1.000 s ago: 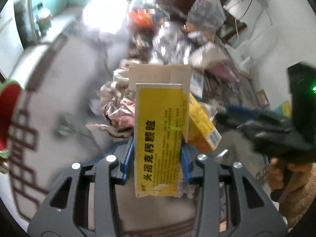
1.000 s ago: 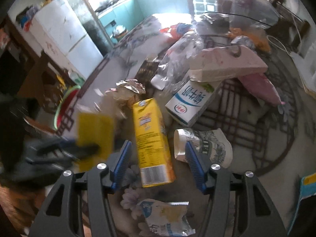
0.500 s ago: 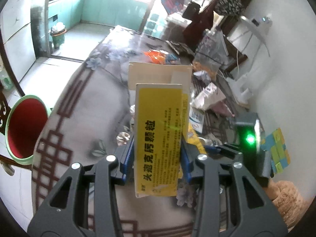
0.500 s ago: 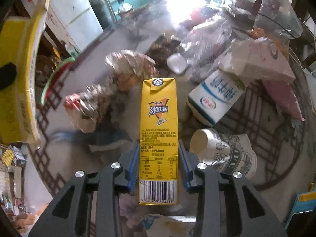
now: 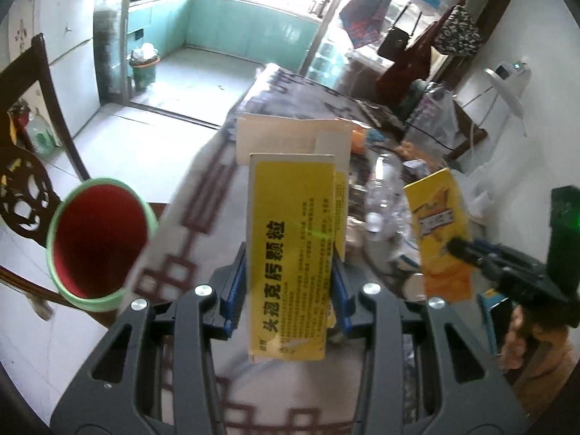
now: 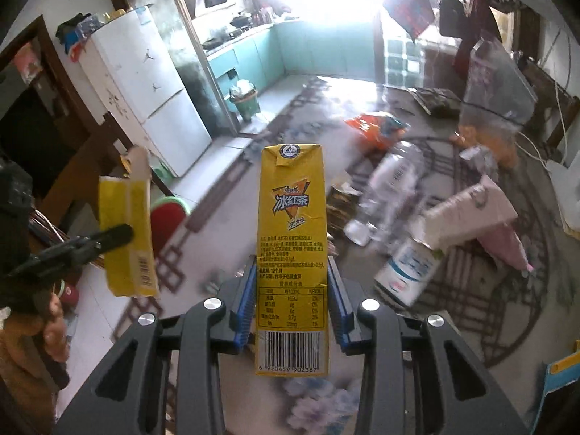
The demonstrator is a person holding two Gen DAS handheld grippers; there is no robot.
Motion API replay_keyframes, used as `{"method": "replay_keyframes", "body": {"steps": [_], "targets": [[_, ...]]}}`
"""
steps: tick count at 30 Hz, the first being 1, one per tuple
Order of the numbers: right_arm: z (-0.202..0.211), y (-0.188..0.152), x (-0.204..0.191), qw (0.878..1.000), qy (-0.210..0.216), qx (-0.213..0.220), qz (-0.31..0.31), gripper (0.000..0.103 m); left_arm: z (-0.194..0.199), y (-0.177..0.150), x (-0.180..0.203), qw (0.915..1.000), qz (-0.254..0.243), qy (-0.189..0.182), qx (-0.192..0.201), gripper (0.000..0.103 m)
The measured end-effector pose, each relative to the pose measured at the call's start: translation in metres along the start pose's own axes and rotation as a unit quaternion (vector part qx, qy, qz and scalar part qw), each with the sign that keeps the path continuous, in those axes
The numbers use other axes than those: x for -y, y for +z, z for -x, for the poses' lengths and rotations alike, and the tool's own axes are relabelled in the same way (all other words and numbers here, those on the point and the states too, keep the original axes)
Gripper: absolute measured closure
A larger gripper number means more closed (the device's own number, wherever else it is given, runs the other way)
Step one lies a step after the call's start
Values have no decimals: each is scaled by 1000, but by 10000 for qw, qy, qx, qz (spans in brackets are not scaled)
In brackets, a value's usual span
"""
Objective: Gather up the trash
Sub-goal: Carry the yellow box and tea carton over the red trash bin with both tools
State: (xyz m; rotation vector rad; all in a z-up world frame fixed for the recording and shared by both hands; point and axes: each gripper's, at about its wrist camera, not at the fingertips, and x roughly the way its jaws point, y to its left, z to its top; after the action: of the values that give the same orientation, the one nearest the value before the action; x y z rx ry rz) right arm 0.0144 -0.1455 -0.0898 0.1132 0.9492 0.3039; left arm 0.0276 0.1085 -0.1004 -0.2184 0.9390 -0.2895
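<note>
A second ago our right claw stood open around the yellow tea carton lying on the tabletop; now its jaws have closed on the carton, which is lifted clear and upright, barcode at 6 o'clock. Our left claw still grips the yellow medicine box, with the red bin at 9 o'clock.
</note>
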Motion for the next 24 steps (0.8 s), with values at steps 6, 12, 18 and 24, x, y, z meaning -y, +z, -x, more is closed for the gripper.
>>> {"method": "replay_keyframes", "body": {"steps": [6,12,18,24], "targets": [[-43,29,-74,9995,281,-123,123,69,12,15,-74,9994,57,343,29,64],[-122,49,-155,9952,760,-574,203,69,15,20,-168,9955,246,917,-82,64],[-200,57,-214,9869,1155,-1116,140,69,6,17,-228,9917,450,1147,-368,64],[-239,67,-244,9838,1263,-1272,-84,61,-7,20,-265,9903,467,1154,-624,64]]}}
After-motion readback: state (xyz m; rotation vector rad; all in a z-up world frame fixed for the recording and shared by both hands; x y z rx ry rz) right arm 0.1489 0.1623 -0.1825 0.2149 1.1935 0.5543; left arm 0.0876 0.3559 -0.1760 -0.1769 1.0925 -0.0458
